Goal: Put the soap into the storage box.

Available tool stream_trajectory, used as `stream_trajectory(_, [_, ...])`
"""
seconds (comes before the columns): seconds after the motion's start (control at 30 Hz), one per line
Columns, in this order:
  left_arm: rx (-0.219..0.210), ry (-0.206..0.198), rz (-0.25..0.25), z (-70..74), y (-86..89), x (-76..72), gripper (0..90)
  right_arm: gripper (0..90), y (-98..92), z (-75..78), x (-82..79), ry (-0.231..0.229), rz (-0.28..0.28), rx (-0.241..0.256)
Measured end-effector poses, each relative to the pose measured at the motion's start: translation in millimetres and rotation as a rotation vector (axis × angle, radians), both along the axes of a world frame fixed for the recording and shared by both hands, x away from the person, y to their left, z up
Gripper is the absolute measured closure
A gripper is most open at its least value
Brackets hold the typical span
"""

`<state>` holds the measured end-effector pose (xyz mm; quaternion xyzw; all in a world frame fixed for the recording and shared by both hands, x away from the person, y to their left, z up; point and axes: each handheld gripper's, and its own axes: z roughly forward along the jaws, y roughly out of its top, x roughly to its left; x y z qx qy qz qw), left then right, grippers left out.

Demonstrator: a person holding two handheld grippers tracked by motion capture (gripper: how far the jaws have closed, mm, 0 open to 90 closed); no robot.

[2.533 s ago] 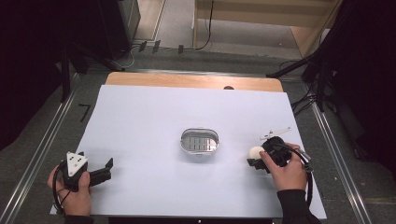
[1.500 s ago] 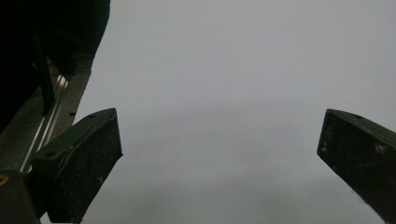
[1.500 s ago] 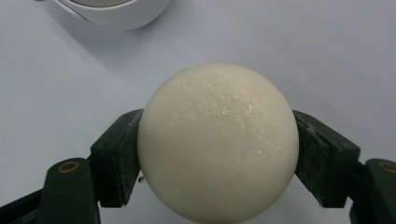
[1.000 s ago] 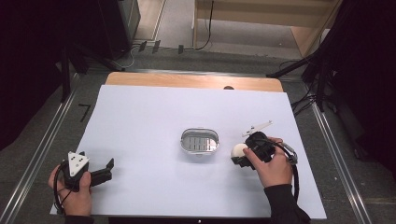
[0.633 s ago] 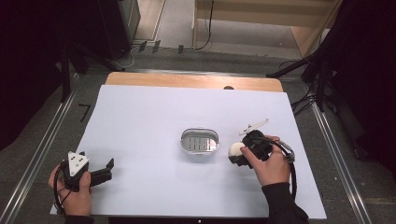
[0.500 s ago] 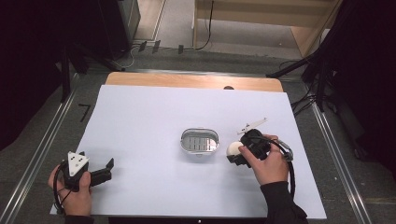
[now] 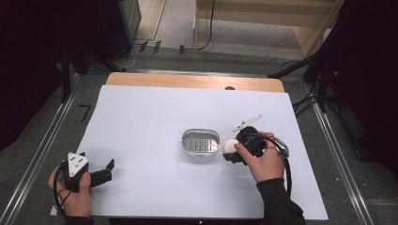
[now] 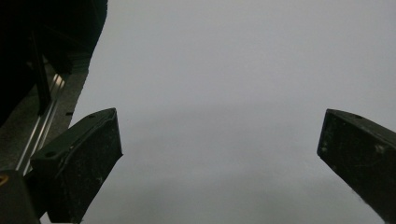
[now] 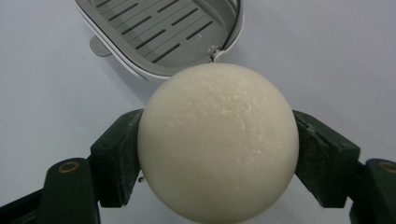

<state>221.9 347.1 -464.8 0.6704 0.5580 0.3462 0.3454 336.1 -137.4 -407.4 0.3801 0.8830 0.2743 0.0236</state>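
One cream-white round soap ball (image 9: 218, 142) sits clamped in the right gripper (image 7: 233, 152), beside one grey slotted oval dish (image 7: 201, 142); the left gripper (image 8: 219, 158) gapes, well apart from it.

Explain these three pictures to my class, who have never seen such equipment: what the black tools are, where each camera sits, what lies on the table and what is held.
No robot here: a person holds a hand-operated two-jaw gripper in each hand. The high view looks down from above the person's side of the table, which is covered in white. The other two pictures come from cameras riding on the grippers, looking along their black jaws. At the table's middle lies a small grey slotted dish, like a soap dish. The right gripper clamps a cream-white ball just beside that dish. The left gripper rests near the table's front left corner, jaws wide apart, holding nothing.
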Motion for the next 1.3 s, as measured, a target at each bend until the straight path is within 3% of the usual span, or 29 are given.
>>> stream_trajectory(1.3, [-0.01,0.001,-0.004,0.1,1.3,0.1,0.2,24.9,46.2,10.9,14.1,0.001,0.08,0.013])
